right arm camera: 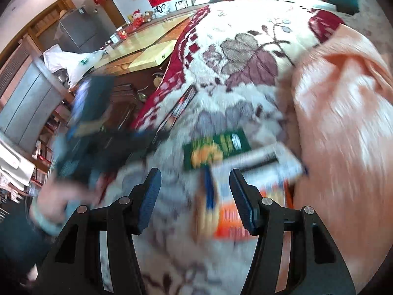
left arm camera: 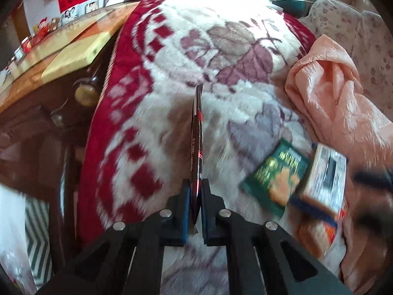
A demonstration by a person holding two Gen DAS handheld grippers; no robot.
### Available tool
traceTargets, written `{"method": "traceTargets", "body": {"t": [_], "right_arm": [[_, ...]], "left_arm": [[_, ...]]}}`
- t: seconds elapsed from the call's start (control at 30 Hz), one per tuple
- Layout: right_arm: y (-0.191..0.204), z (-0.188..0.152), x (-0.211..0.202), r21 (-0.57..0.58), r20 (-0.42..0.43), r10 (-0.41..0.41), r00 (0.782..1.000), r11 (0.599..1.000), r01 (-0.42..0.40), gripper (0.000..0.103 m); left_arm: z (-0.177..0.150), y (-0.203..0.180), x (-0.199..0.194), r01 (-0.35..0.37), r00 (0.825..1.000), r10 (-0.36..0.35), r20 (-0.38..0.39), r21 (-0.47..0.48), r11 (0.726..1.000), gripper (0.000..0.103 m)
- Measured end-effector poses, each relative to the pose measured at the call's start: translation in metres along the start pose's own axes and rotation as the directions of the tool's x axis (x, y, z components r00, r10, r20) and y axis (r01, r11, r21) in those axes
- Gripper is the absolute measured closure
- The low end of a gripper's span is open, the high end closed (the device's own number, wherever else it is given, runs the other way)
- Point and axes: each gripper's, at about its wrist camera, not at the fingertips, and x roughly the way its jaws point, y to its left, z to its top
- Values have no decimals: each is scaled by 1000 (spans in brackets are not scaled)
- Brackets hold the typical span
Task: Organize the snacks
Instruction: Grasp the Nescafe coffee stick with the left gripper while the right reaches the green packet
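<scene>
A thin, flat snack packet (left arm camera: 197, 132), dark with red print and seen edge-on, stood pinched between the blue pads of the left gripper (left arm camera: 195, 191), whose jaws were pressed tight on its lower end while the rest of it stuck out over the plush blanket (left arm camera: 172, 56). That blanket was thick and fleecy, cream with a dark red checked border and large mauve and grey leaf shapes. To the right of the held packet, a glossy green packet (left arm camera: 276, 172) with orange pieces printed on it lay flat on the pile, touching or slightly overlapping a white and orange packet (left arm camera: 324, 174) with a dark panel; both were blurred. The right gripper (right arm camera: 195, 196) hung above these two with its ribbed blue pads spread apart and nothing visibly between them. A crumpled peach cloth (left arm camera: 331, 91) with a soft sheen was heaped along the blanket's right side. On the left, a polished wooden table (left arm camera: 61, 46) with a glassy top stood beside the bed.
</scene>
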Motion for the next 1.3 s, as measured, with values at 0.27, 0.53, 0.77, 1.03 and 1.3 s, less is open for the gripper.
{"method": "traceTargets", "body": {"t": [0.27,0.53,0.77,1.03,1.3], "right_arm": [[-41,49,85,43,-193,-92,977,994,102,45],[-4,33,90,-6,-227,97,969,995,-101,37],[28,25,57,-238,-152,3,988,970,-39,37],[63,20,88,-720,-200,-154,968,693,-38,37],[56,38,127,-730,-353,-159,922,663,-165,37]], "left_arm": [[-26,29,-13,70,997,-72,-18,-79,994,93],[-14,39,-8,71,997,-74,-16,-112,991,36],[-1,48,6,44,998,-48,-27,-131,990,32],[4,45,13,-2,997,-2,-78,-57,998,28],[11,43,23,-23,994,21,-109,-21,1000,21]]}}
